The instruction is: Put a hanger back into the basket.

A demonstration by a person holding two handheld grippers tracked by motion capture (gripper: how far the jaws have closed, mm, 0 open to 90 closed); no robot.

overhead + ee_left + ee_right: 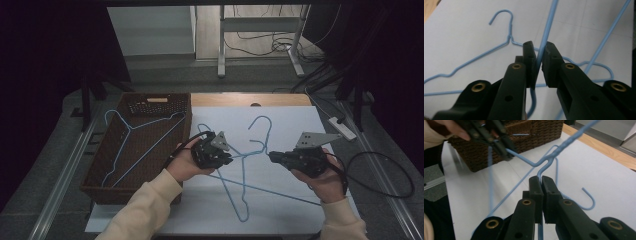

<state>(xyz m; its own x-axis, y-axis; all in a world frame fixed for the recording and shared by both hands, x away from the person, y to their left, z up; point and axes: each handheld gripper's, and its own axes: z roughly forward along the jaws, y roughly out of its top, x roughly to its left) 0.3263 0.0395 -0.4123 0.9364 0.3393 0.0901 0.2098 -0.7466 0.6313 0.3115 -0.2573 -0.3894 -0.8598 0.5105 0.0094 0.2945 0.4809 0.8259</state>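
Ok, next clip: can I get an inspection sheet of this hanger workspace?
Surface: white sheet on the table, flat.
Job's things: held hanger lifted off the sheet; second hanger lying on it; third hanger in the wicker basket.
Clutter: nothing seen.
Grippers: left gripper clamps the held hanger's wire; right gripper clamps its neck.
Cables: gripper cable loops off the table's right; floor cables beyond.
Surroundings: power strip, metal stand.

Thin blue coated wire hangers, smooth with a slight sheen. Woven brown wicker basket, rough and matt; black matt plastic left tool with brass-coloured rivets. White, paper-like matt sheet on the wooden tabletop.
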